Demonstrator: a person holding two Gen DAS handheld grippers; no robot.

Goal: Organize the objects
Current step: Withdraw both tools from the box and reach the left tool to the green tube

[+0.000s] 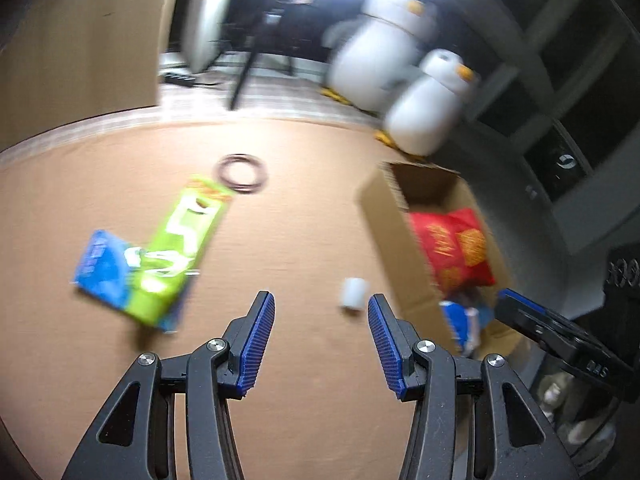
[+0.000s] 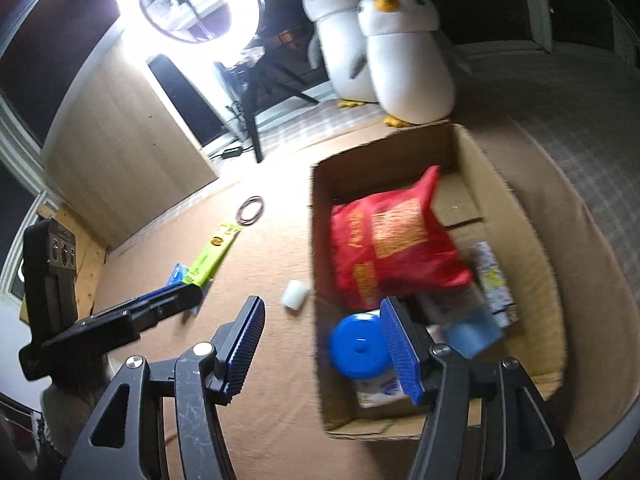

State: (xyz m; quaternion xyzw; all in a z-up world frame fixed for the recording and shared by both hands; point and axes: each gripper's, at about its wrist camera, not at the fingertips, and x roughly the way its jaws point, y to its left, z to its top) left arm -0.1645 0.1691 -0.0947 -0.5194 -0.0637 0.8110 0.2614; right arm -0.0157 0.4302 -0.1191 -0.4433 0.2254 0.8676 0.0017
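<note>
My left gripper (image 1: 320,316) is open above the brown table with nothing between its fingers. Just ahead of its right finger lies a small white cylinder (image 1: 353,294). To the left a green packet (image 1: 180,248) rests over a blue packet (image 1: 104,268), with dark rings (image 1: 241,173) beyond them. My right gripper (image 2: 322,316) is open and holds nothing, hanging over the near left wall of the cardboard box (image 2: 316,240). Inside the box are a red bag (image 2: 392,240), a blue-lidded container (image 2: 358,346) and other packets. The white cylinder (image 2: 295,295) sits just outside the box.
Two plush penguins (image 2: 408,60) stand behind the box at the table's far edge. A bright ring light (image 2: 192,0) on a tripod and a wooden panel (image 2: 120,140) lie beyond the table. My left gripper (image 2: 176,294) shows at the left of the right wrist view.
</note>
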